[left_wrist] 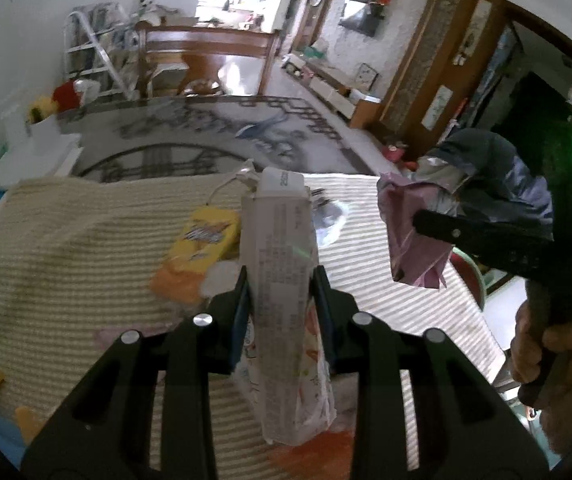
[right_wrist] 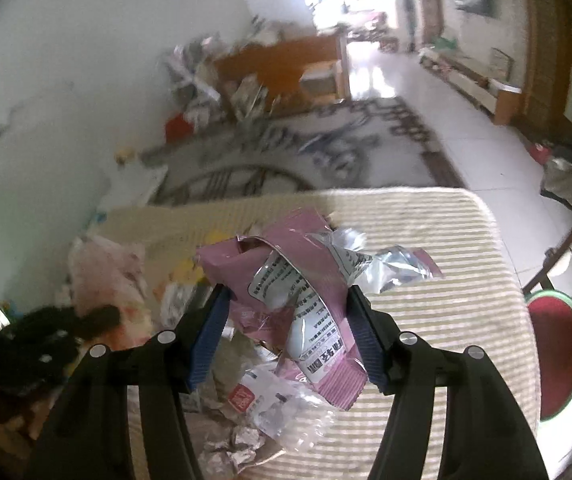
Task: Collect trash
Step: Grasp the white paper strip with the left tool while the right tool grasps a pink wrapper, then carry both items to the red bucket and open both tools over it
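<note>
Left gripper [left_wrist: 283,284] fingers clamped on printed wrapper [left_wrist: 286,280] — right gripper [right_wrist: 288,304] fingers seemingly pinching pink packet [right_wrist: 286,280].

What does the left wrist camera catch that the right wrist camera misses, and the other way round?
Only the left wrist view shows the tall white printed carton clamped in the left gripper, the yellow snack packet lying behind it, and the bare hand holding the other tool.

Only the right wrist view shows the clear plastic wrappers and crumpled foil piled below the right gripper.

Both show the crumpled pink foil bag held by the right gripper, and the cream striped table cover.
</note>
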A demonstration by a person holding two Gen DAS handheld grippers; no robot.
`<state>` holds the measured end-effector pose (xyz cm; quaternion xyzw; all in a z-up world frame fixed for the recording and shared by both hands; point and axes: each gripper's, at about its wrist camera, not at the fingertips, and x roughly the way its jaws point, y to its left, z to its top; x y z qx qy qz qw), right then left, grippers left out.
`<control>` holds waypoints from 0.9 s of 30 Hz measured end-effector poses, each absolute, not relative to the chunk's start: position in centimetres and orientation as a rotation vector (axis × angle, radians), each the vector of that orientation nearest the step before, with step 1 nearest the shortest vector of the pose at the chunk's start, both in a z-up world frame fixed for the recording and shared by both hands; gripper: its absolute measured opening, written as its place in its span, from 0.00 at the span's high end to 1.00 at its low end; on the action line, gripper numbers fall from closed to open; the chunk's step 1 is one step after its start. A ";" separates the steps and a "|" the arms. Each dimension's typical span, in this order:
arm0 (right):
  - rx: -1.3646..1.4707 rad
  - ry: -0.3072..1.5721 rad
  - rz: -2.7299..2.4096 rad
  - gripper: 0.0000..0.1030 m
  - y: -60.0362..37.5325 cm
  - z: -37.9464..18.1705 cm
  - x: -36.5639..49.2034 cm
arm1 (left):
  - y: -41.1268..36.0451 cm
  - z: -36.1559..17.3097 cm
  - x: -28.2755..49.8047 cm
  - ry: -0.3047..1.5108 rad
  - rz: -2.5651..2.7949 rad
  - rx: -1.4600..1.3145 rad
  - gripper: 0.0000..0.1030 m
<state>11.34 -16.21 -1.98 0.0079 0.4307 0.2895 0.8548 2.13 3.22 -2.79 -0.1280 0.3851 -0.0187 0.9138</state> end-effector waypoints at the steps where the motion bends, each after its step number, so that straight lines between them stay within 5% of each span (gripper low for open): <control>1: 0.040 0.899 0.595 0.43 -17.3 -1.7 11.5 | 2.3 -2.5 2.6 0.788 -0.048 -0.259 0.72; 17: 0.209 1.022 0.135 0.41 -43.1 -7.5 16.2 | -14.7 -2.5 10.1 0.823 -0.198 -0.242 0.71; 22: 0.220 1.055 0.083 0.20 -47.4 -9.6 17.6 | -20.9 -2.6 12.9 0.827 -0.259 -0.199 0.71; 27: 0.277 0.999 0.045 0.14 -52.0 -8.8 16.9 | -27.2 -2.4 16.1 0.815 -0.352 -0.168 0.71</control>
